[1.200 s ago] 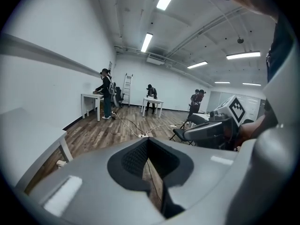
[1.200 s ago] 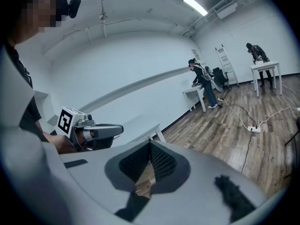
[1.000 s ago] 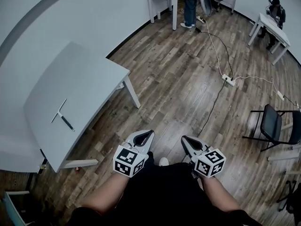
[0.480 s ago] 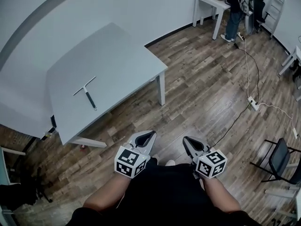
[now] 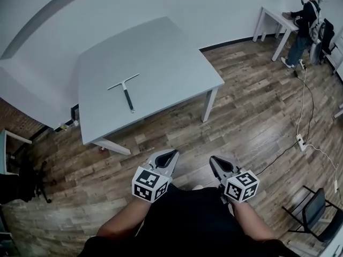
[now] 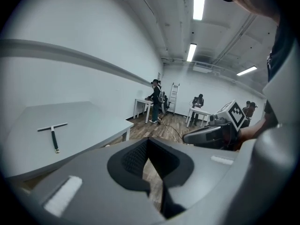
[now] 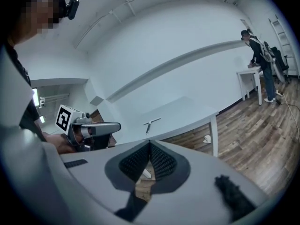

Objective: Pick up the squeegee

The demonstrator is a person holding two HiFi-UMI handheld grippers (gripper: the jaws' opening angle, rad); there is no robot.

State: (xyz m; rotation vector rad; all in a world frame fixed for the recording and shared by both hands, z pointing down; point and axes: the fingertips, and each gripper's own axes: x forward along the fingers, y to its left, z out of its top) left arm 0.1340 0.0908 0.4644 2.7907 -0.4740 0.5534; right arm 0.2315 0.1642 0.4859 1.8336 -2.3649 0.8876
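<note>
matt table [image 5: 161, 52], wood-plank floor [image 5: 246, 116]

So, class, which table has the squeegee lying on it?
The big grey table in the foreground: the squeegee lies on its top. The small white table by the far wall has a person standing at it.

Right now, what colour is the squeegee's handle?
The squeegee has a dark, nearly black handle and a pale crossbar; clearest in the head view.
</note>
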